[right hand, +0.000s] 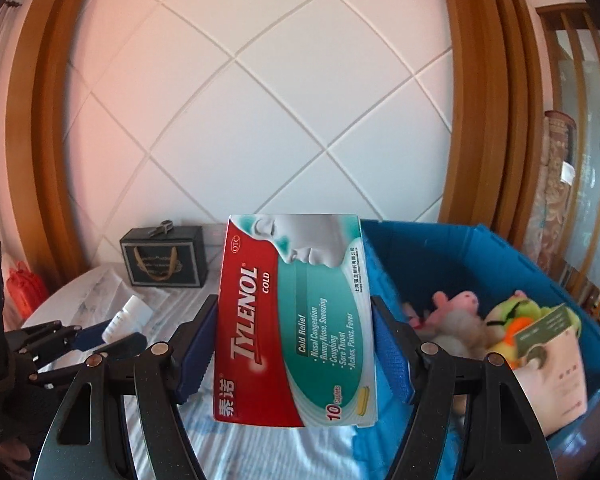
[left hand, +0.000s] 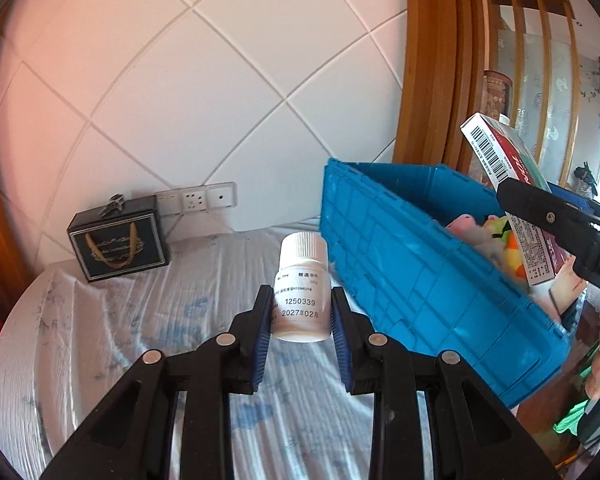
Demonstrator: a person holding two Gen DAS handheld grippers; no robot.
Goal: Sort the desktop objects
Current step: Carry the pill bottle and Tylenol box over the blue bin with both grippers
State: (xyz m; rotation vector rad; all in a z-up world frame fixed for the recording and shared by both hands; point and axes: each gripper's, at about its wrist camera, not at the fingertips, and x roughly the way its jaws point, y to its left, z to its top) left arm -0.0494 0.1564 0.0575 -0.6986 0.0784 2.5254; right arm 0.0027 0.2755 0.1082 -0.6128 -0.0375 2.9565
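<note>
Left gripper (left hand: 302, 334): pinching a white pill bottle (left hand: 302, 288) across its lower body, blue pads flat on either side of the label, cap up. Held clear above the cloth-covered table (left hand: 140, 320), just left of the blue crate (left hand: 420, 272).

Right gripper (right hand: 294, 344): clamped on a Tylenol box (right hand: 296, 320) by its two long edges, printed face toward the camera, lifted above the near left corner of the crate.

Handling, judged:
- Bottle: probably light, rigid plastic, smooth and round; liable to twist or slip if gripped loosely. Mid-body grip below the ribbed cap looks sound; contents not visible.
- Box: thin cardboard, light, likely to buckle under hard squeeze. Edge-to-edge hold near the middle seems adequate; no crushing visible.

Legible writing:
- Bottle: "1250339" and "2027年02月", presumably batch and expiry; smaller print too fine to read.
- Box: "TYLENOL COLD", "OTC", "Cold Relief", "Nasal Congestion", "Runny Nose, Sneezing", "Coughing", "Sore Throat", "Aches, Pains, Fever", "10", Chinese "泰诺". Barcode on end flap in the left wrist view.

Crate contents: plush toys (right hand: 480, 320) and a pale pink carton (right hand: 556, 380) at the right; print there too blurred to read. Black gift box (left hand: 118, 240) with gold handles at the far left of the table, against the wall; lettering unreadable.
</note>
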